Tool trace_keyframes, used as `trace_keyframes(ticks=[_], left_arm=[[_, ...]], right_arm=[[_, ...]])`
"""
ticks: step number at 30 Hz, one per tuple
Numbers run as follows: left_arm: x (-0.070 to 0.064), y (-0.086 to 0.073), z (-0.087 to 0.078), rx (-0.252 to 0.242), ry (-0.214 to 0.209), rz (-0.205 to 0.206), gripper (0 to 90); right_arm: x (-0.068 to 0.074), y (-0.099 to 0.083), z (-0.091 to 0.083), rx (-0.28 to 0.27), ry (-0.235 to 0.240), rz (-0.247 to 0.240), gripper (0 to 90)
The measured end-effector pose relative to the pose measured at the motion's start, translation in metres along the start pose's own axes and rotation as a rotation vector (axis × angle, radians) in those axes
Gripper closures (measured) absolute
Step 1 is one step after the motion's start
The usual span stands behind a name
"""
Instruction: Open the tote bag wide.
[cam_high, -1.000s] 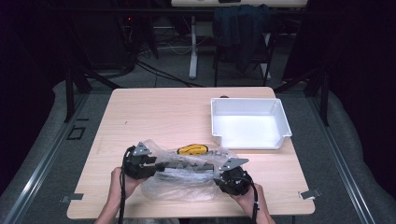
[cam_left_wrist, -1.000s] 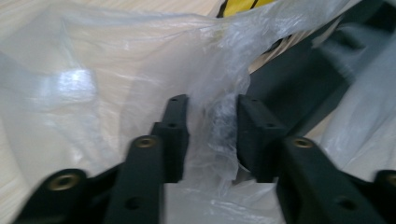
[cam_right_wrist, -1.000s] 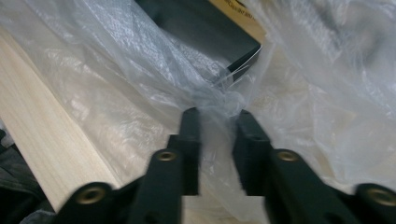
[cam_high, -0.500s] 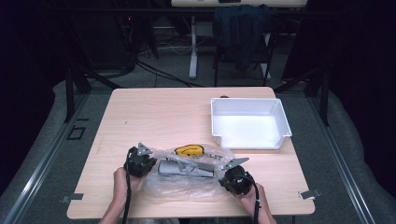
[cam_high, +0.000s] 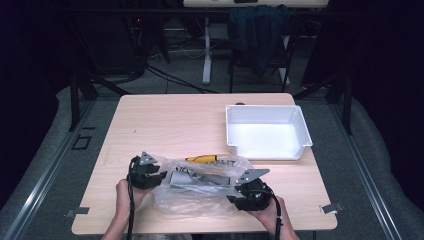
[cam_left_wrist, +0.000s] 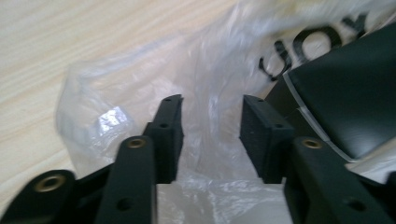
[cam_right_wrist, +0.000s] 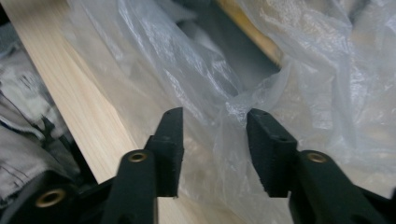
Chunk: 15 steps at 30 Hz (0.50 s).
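Two black grippers sit at either end of a crumpled clear plastic bag (cam_high: 200, 187) lying on the near part of the pale wood-grain table (cam_high: 180, 125). At the bag's left end, the left gripper (cam_high: 159, 177) has its flat, matte, rectangular jaws spread, with thin glossy film bunched between and around them (cam_left_wrist: 210, 121); the pads do not press on it. At the bag's right end, the right gripper (cam_high: 235, 192) also has its jaws apart, a wrinkled fold of the film (cam_right_wrist: 233, 107) rising in the gap.

Through the translucent plastic show a grey boxy item (cam_high: 197, 179) and a yellow object with black lettering (cam_high: 207, 160) at the bag's far edge. In the left gripper view, a smooth dark panel with a pale edge (cam_left_wrist: 345, 88) lies inside the bag beside blurred black print.

Well beyond the bag, toward the far right of the table, stands a white rectangular plastic tray (cam_high: 300, 135) with sloping walls.
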<state>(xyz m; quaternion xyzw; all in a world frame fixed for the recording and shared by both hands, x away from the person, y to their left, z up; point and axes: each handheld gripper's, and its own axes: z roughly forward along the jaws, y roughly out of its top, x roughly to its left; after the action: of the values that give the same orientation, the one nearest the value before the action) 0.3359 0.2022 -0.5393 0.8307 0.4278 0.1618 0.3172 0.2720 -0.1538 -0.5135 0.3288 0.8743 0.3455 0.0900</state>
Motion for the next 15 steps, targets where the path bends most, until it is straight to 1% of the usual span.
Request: trace_keyframes(ticks=[1, 2, 3, 4, 5, 6, 7, 9, 10, 11, 12, 13, 14, 15], left_arm=[[0.000, 0.001, -0.007, -0.019, -0.018, -0.010, 52.3], [-0.001, 0.002, -0.010, -0.026, -0.019, -0.009, 50.2], [-0.001, 0.002, -0.010, -0.026, -0.019, -0.009, 47.9], [-0.003, 0.004, -0.018, -0.043, -0.035, -0.005, 47.6], [-0.005, 0.005, -0.021, -0.052, -0.034, -0.003, 46.5], [-0.008, 0.006, -0.025, -0.058, -0.041, 0.005, 45.3], [-0.010, 0.006, -0.028, -0.066, -0.057, 0.008, 45.2], [-0.015, 0.006, -0.031, -0.059, -0.079, 0.019, 44.7], [-0.017, 0.005, -0.032, -0.046, -0.092, 0.022, 44.3], [-0.019, 0.003, -0.031, -0.038, -0.091, 0.027, 44.4], [-0.020, 0.001, -0.030, -0.026, -0.091, 0.026, 45.2], [-0.020, 0.001, -0.030, -0.026, -0.091, 0.026, 46.3], [-0.021, -0.006, -0.025, 0.002, -0.095, 0.030, 47.3], [-0.021, -0.006, -0.025, 0.002, -0.095, 0.030, 47.3]], right_arm=[[0.002, 0.003, -0.007, -0.060, 0.000, -0.003, 48.7], [0.002, 0.004, -0.010, -0.084, -0.009, -0.006, 46.4], [0.002, 0.004, -0.010, -0.084, -0.009, -0.006, 46.4], [0.001, 0.007, -0.017, -0.154, -0.045, 0.001, 43.5], [0.000, 0.008, -0.020, -0.175, -0.063, -0.002, 41.7], [-0.002, 0.010, -0.023, -0.215, -0.098, 0.009, 40.3], [-0.005, 0.011, -0.024, -0.233, -0.123, 0.024, 39.7], [-0.015, 0.014, -0.020, -0.213, -0.187, 0.063, 37.7], [-0.021, 0.014, -0.015, -0.191, -0.203, 0.083, 39.0], [-0.027, 0.014, -0.008, -0.177, -0.214, 0.108, 41.6], [-0.032, 0.013, 0.000, -0.151, -0.219, 0.144, 44.2], [-0.032, 0.013, 0.000, -0.151, -0.219, 0.144, 44.2], [-0.040, 0.009, 0.016, -0.098, -0.222, 0.177, 54.3], [-0.040, 0.009, 0.016, -0.098, -0.222, 0.177, 54.3]])
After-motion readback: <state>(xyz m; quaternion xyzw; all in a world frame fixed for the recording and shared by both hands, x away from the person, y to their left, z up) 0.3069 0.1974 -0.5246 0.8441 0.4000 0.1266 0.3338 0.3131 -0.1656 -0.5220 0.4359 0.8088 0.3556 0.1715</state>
